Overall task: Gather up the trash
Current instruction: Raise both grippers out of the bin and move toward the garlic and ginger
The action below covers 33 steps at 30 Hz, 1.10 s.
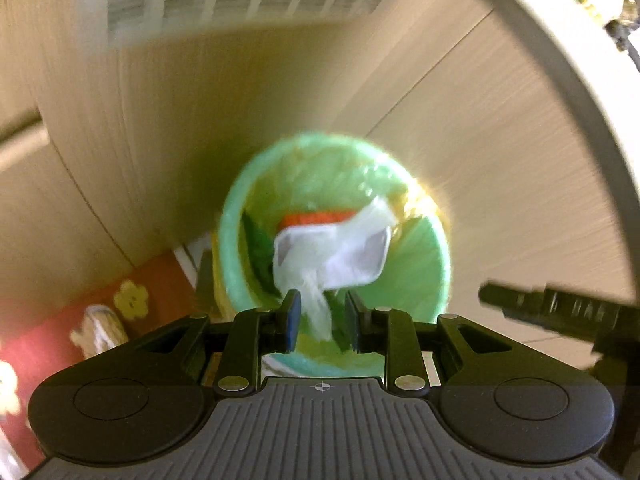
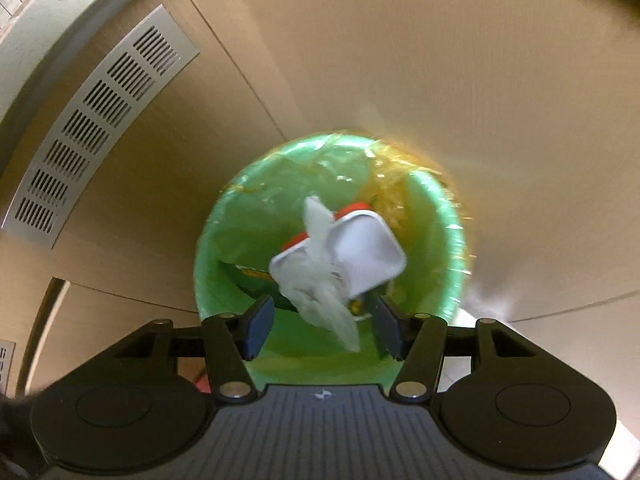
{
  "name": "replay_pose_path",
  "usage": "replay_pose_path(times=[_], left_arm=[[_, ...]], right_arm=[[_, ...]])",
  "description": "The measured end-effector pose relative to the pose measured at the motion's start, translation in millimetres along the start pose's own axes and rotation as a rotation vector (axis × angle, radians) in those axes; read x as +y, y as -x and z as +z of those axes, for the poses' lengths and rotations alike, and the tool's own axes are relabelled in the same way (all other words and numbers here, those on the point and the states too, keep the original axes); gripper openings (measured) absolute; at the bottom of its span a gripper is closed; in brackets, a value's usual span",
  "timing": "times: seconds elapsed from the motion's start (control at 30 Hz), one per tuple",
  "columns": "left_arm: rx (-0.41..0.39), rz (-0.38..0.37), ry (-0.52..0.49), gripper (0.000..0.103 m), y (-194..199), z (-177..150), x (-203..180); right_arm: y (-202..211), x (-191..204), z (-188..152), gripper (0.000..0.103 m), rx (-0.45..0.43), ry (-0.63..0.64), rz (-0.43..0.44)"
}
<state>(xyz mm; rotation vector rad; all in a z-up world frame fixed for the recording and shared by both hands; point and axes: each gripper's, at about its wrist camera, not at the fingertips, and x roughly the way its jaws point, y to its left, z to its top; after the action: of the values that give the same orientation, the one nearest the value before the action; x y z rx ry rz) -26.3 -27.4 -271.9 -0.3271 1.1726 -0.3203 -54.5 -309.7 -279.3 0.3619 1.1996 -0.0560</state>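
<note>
A green trash bin (image 1: 424, 264) lined with a clear bag stands on the wooden floor; it also shows in the right wrist view (image 2: 432, 248). A white plastic tray (image 1: 348, 256) with a crumpled clear plastic film (image 1: 316, 304) hangs over the bin's mouth, above orange and green trash inside. My left gripper (image 1: 323, 324) is open, with the film's tail between its pads and no grip showing. My right gripper (image 2: 323, 330) is open, and the tray (image 2: 368, 256) and film (image 2: 328, 300) are just in front of it.
Wooden floor boards lie all around the bin. A metal floor vent (image 2: 100, 136) lies at the left. A red mat with cartoon figures (image 1: 120, 308) lies left of the bin. A white curved edge (image 1: 560, 80) runs along the right. The other gripper's black body (image 1: 560, 312) is close at the right.
</note>
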Motion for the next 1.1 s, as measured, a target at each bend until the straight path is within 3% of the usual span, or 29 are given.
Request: replay_pose_path(times=[0.2, 0.5, 0.73, 1.1], left_arm=[[-0.108, 0.06, -0.105, 0.027, 66, 37, -53], [-0.23, 0.115, -0.208, 0.027, 147, 78, -96], [-0.3, 0.167, -0.164, 0.027, 184, 110, -77], [-0.403, 0.187, -0.099, 0.027, 233, 184, -17]], right_arm=[[63, 13, 4, 0.057, -0.099, 0.05, -0.049], [154, 39, 37, 0.059, -0.26, 0.09, 0.007], [186, 89, 71, 0.061, -0.362, 0.163, 0.055], [200, 213, 131, 0.061, -0.466, 0.321, 0.109]])
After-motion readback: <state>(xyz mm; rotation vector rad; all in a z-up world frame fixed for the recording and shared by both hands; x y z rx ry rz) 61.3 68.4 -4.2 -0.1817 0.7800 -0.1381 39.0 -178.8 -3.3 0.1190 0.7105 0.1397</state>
